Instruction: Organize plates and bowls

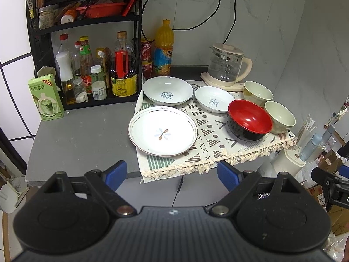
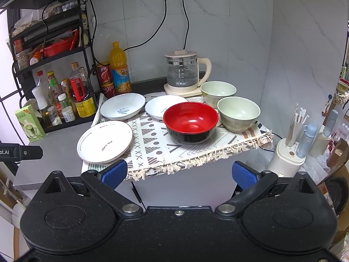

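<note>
Plates and bowls are lying unstacked on the patterned cloth (image 1: 209, 139) over the bench (image 1: 82, 139). Both the left hand-held gripper (image 1: 172, 174) and right hand-held gripper (image 2: 178, 174) are waiting before it, jaws apart and empty, probably choosing between the flower plate (image 1: 162, 131) and the red bowl (image 2: 190, 121).

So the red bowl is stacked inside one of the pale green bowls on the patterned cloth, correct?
Not stacked. The red bowl stands on its own on the patterned cloth, beside the two pale green bowls; nothing sits inside them. The right wrist view shows this clearly.
</note>
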Demonstrator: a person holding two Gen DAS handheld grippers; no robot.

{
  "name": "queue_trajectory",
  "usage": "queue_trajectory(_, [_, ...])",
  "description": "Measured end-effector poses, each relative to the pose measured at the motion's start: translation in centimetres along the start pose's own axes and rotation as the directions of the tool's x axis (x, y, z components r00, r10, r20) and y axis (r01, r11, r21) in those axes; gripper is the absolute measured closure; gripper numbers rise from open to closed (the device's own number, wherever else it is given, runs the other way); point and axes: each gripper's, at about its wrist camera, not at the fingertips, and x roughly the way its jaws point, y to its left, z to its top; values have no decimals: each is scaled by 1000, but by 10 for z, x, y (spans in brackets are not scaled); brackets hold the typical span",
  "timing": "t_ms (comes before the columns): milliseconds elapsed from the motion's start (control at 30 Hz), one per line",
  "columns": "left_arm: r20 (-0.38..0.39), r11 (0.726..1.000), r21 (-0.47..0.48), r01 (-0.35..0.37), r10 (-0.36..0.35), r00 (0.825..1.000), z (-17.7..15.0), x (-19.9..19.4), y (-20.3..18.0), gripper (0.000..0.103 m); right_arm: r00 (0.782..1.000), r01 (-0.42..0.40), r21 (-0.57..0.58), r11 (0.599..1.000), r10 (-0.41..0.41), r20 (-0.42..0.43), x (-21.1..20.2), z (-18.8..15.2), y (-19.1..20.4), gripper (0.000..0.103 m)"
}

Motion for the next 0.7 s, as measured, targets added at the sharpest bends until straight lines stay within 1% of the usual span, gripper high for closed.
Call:
queue_trajectory(233, [-7, 1000, 5, -6, 6, 1000, 0, 2, -7, 14, 1000, -7, 0, 1000, 7, 6, 0, 0, -3, 0])
queue_trajectory(367, [-13, 1000, -16, 3, -3, 1000, 2, 2, -10, 14, 1000, -2, 0, 1000, 2, 7, -1, -1, -7, 0])
queue_trajectory(500, [-1, 1000, 1, -19, 19, 1000, 3, 1, -16, 14, 1000, -3, -2, 1000, 3, 16, -1, 1, -10, 0])
queue_trajectory(700, [-9, 1000, -1, -21, 21, 1000, 4, 3, -20, 14, 1000, 2, 11, 1000, -2, 14, 2, 4, -17, 0])
